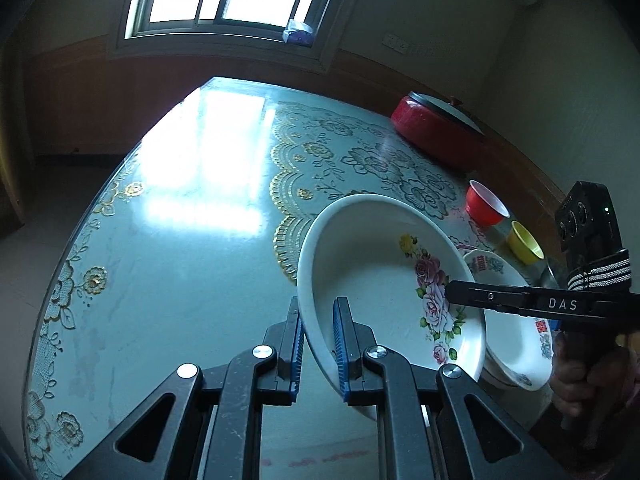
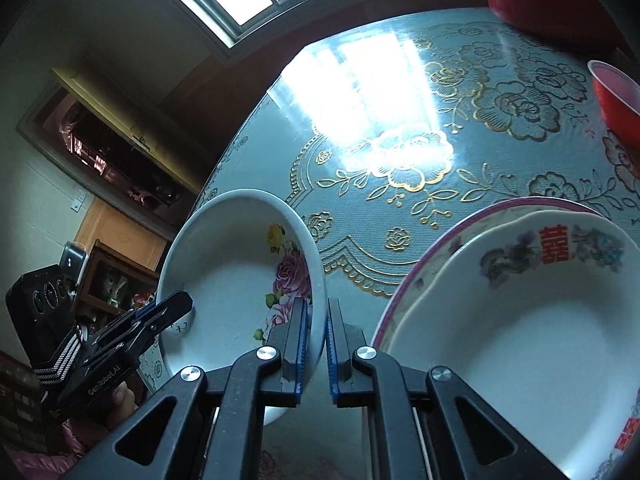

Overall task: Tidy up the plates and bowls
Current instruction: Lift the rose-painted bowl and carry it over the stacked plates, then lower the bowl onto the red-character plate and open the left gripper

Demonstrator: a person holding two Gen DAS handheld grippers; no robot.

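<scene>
A white rose-patterned bowl (image 1: pixel 372 280) is held tilted above the table by both grippers. My left gripper (image 1: pixel 318 320) is shut on its near-left rim. My right gripper (image 2: pixel 319 320) is shut on the opposite rim of the same bowl (image 2: pixel 228 272); it also shows in the left wrist view (image 1: pixel 450 292). To the right, a white plate with red characters (image 2: pixel 520 320) lies on a pink-rimmed plate (image 2: pixel 432 240); the white plate also shows in the left wrist view (image 1: pixel 516 344).
A small red bowl (image 1: pixel 484 202) and a small yellow bowl (image 1: pixel 524 242) stand at the right edge of the glass-topped round table (image 1: pixel 180 260). A red lidded pot (image 1: pixel 436 128) stands at the back right. The red bowl also shows in the right wrist view (image 2: pixel 616 100).
</scene>
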